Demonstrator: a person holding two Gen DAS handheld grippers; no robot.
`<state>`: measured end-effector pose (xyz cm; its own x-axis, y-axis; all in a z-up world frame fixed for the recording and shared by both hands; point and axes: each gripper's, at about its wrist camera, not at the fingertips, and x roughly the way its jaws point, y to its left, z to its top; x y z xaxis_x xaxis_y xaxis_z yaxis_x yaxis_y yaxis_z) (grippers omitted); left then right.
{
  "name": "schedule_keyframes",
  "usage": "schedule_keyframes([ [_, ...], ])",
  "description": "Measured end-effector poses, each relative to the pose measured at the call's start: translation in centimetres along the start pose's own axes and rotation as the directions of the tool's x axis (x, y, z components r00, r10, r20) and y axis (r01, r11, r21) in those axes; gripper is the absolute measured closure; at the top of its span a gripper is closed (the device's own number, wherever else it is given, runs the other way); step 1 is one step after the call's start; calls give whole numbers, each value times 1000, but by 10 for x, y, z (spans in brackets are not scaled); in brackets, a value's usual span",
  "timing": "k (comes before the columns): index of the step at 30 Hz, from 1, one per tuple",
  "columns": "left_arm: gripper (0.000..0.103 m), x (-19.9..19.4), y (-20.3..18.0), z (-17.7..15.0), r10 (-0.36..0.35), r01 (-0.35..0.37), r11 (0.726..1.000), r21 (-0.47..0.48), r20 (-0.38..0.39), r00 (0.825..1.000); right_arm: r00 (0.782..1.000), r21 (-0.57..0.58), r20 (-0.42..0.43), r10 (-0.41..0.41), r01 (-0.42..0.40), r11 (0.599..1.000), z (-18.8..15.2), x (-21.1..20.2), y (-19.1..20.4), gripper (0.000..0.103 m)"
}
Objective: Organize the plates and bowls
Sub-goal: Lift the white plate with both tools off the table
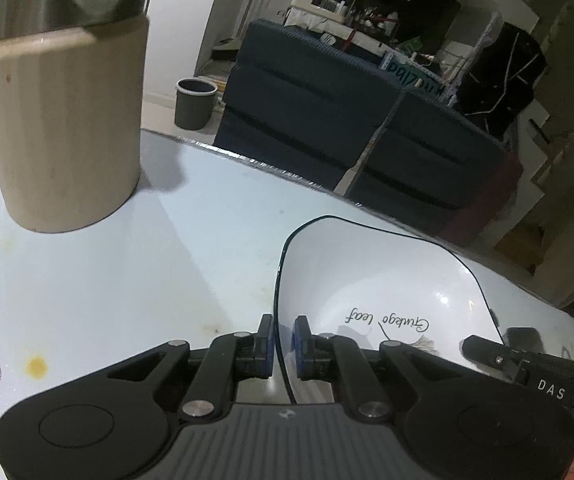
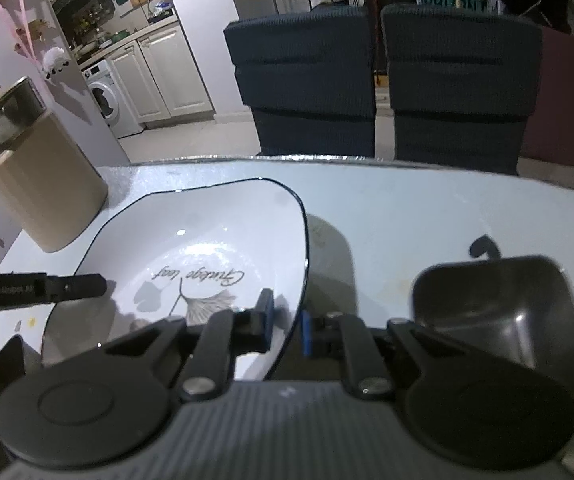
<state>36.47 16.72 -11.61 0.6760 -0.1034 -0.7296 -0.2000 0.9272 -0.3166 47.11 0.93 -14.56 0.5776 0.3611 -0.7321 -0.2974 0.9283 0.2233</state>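
White plate (image 1: 387, 280), black rim, leaf print: lower centre-right of left view, centre-left of right view, on table (image 1: 127, 264). Left gripper (image 1: 284, 338) clamped on its left rim; right gripper (image 2: 287, 320) clamped on its right rim. Dark bowl (image 2: 495, 304): right view, lower right. Beige canister (image 1: 63, 128): upper left. Blue chairs (image 2: 379, 80) behind table.

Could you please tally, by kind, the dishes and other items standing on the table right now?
White bowl with the black rim and leaf print: 1
Dark bowl: 1
Beige canister: 1
Total: 3
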Motion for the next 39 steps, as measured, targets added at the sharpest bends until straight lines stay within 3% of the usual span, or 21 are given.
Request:
schedule_keyframes([
  [9,93,-44,-23,-1,-39,37,999,37,55,998,997,-11,78,-5,6,1000,-11,-54,2,88],
  [19,93,-119,-64,-17,-76,64,993,95,125,989,983,10,182,-10,8,1000,-28,-139,0,89],
  [31,93,-210,-93,-73,-139,118,982,145,143,980,969,9,242,-42,41,999,-80,-255,3,89],
  [39,93,-230,-82,-131,-153,141,977,159,67,986,975,56,215,-57,46,997,-140,-291,7,89],
])
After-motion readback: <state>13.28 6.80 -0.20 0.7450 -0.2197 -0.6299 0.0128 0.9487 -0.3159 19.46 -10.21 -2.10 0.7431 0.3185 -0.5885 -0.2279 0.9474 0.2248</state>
